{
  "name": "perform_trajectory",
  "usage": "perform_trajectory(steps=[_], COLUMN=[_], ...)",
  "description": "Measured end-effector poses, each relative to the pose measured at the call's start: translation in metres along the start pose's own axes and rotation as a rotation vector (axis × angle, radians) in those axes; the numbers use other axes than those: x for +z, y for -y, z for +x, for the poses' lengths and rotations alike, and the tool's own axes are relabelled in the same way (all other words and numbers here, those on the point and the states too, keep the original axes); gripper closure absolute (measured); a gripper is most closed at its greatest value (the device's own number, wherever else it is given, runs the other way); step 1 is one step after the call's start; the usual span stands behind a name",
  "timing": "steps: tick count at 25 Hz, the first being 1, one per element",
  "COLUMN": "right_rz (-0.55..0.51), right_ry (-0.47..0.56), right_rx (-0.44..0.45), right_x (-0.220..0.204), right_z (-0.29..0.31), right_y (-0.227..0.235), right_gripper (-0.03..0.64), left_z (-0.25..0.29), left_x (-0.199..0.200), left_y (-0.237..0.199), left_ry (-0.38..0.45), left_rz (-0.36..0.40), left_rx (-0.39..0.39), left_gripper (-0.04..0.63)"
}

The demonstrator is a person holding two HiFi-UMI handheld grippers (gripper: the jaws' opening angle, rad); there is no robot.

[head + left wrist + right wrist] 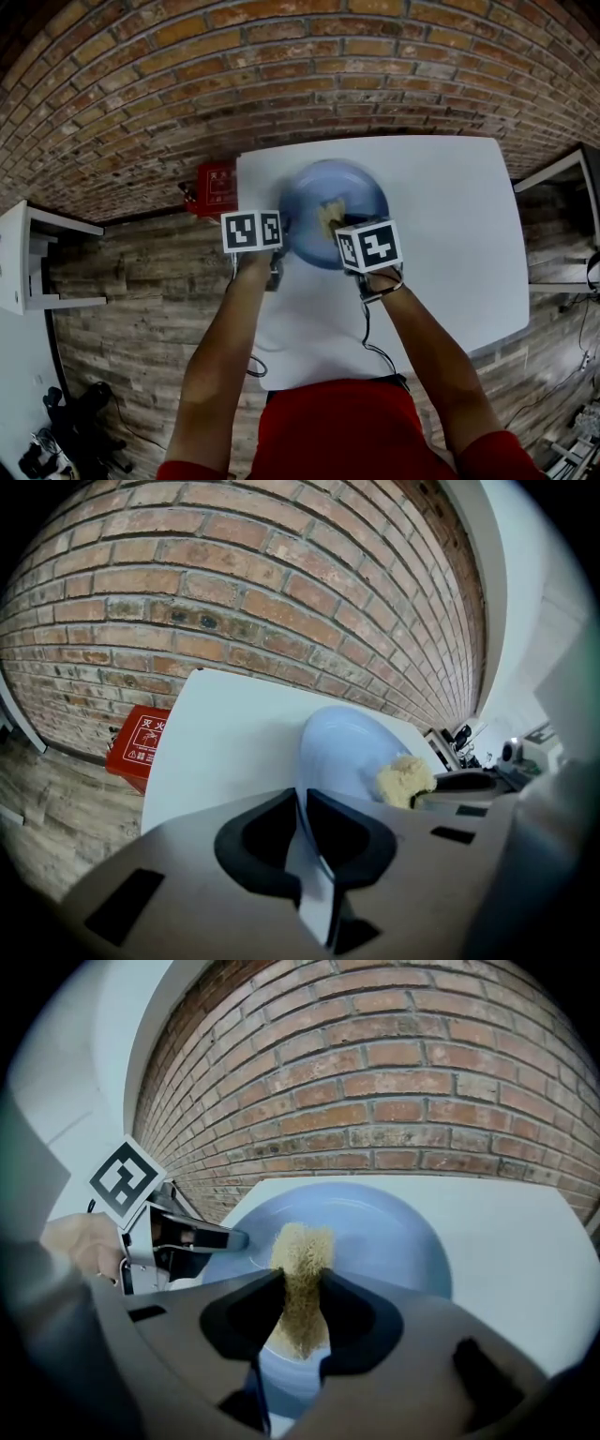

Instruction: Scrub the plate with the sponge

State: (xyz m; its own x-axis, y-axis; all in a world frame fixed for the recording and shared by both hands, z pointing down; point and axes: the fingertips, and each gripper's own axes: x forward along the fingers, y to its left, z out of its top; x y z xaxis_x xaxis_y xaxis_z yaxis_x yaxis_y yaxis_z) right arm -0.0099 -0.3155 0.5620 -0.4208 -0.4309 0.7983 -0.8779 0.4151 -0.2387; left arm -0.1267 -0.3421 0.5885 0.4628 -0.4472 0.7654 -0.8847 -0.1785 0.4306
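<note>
**Brick wall** [281,84]: it stands ahead of both grippers, beyond the table's far edge.

**White table** [450,206]: it lies beneath both grippers and carries the work.

**Blue plate** [314,202]: it sits straight ahead of both tools and between them, and is blurred in the head view. We cannot tell whether it lies flat or is tipped up.

**Red box** [214,187]: it is on the floor, off to the left of the left gripper and clear of the table.

**Left gripper** [302,808]: its jaws are nearly together, pinched on the plate's near rim.

**Right gripper** [302,1277]: its jaws are clamped on the sponge.

**Sponge** [302,1246]: tan and coarse, it juts forward from the right jaws, with its tip against the plate's inner face near the middle.

**Step in hand**: we judge the scrubbing to be under way, with one tool bracing and the other rubbing.

**Next move**: we judge it calls for a firm hold on the rim while the sponge is pressed and swept across the rest of the face, out toward the far rim.
</note>
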Motion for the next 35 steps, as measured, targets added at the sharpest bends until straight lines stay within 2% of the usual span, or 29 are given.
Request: perform_trajectory(steps=[6,10,13,18,23,28,35], right_rz=[0.044,0.053,0.047,0.014,-0.012,-0.036,-0.035], right_ry=[-0.006,-0.001,0.015,0.038,0.01,-0.031,-0.056], right_rx=[-0.095,-0.125,-0.105,0.002,0.075,0.077,0.037], right_x=[-0.009,-0.012,-0.01,-0.003,-0.009,-0.02,-0.034], right_z=[-0.022,-0.03,-0.033,-0.027,-0.011,-0.003,-0.013], right_y=[0.052,0.066,0.053,-0.008,-0.053,-0.057,-0.027], right_gripper=[0.497,0.497,0.497,0.497,0.497,0.497,0.497], left_z=[0.0,0.0,0.0,0.0,0.0,0.0,0.0], left_x=[-0.001,-0.001,-0.001,-0.001,-0.001,-0.001,-0.001], left_y=[0.0,0.0,0.0,-0.001,0.0,0.0,0.0], left_ry=[-0.001,-0.003,-0.003,-0.001,-0.002,0.0,0.004], left_rz=[0.002,0.003,0.004,0.006,0.008,0.005,0.008], left_rx=[0.0,0.001,0.001,0.004,0.005,0.005,0.008], left_gripper=[0.549,0.549,0.549,0.549,0.549,0.549,0.549])
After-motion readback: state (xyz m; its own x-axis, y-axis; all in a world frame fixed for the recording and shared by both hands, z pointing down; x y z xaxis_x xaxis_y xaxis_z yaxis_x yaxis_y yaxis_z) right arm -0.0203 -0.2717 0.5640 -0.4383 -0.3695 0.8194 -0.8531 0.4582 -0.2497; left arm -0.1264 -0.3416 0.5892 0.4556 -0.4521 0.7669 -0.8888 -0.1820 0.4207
